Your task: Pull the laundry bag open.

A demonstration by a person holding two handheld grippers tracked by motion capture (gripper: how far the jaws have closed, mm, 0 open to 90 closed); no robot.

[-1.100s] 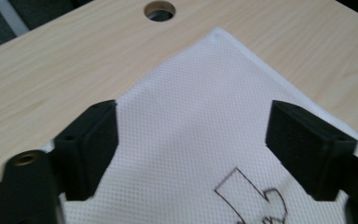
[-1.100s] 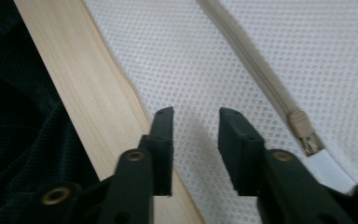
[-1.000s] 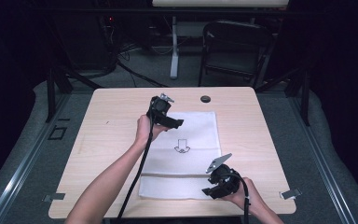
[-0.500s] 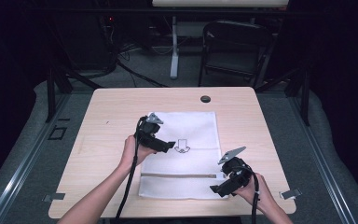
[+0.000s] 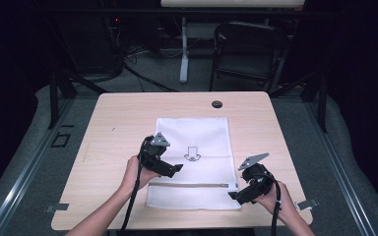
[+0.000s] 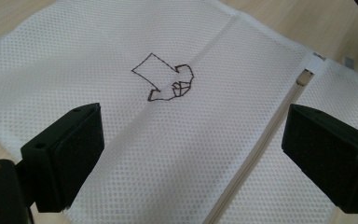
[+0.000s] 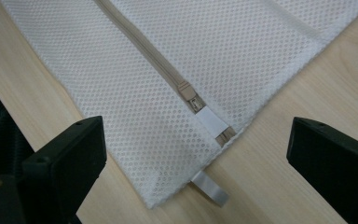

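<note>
a: where's the mesh bag (image 5: pixel 193 162)?
b: flat mid-table, zipper (image 7: pixel 158 63) near the person's edge. left gripper (image 5: pixel 173 169) hovers over it, jaws wide, nothing held.
a: the right gripper (image 5: pixel 235 194)?
b: also spread empty, by the zipper's pull end (image 7: pixel 193 102). looks like lining up; next it'd need to pinch that pull.

A light wooden worktop (image 5: pixel 113 128) is standing on grey floor. A small black round cap (image 5: pixel 217 103) is sitting near the worktop's far edge. Beyond the worktop, a dark folding chair (image 5: pixel 248 51) and a white post (image 5: pixel 183 49) are standing, with black cables (image 5: pixel 142 81) lying nearby.
</note>
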